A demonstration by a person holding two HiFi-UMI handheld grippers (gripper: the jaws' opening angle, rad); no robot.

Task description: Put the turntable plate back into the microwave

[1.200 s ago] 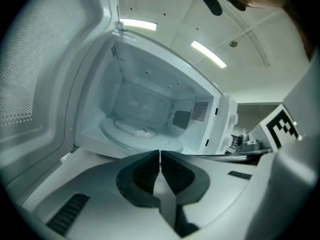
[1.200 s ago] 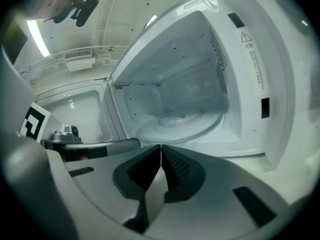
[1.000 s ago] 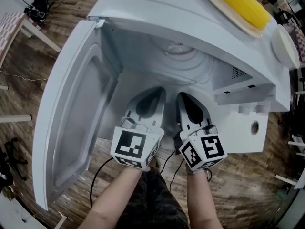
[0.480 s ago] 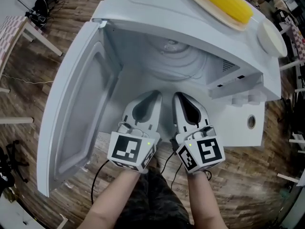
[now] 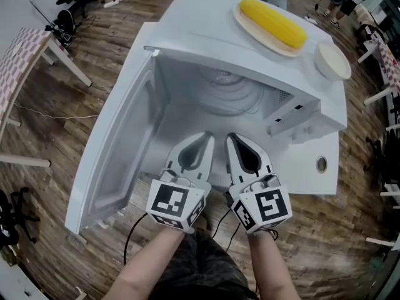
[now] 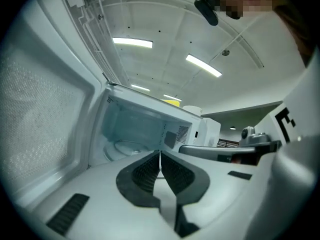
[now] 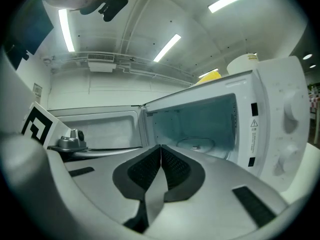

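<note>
Both grippers have backed toward 6 o'clock: left gripper (image 5: 205,140) and right gripper (image 5: 233,140), jaws pressed together, empty. Turntable plate (image 5: 228,94) lies inside the microwave (image 5: 206,17) at 12 o'clock; withdraw straight, clearing the door (image 5: 115,161).

Microwave (image 5: 206,17) straight ahead, door (image 5: 119,149) swung open to its left. Turntable plate (image 5: 228,92) lies inside the cavity. On the roof: corn (image 5: 273,22) on a dish (image 5: 241,19), bowl (image 5: 332,61) to their right. Left tool (image 5: 205,135) and right tool (image 5: 232,136) sit side by side, just in front of the opening. Table (image 5: 28,49) far left.
</note>
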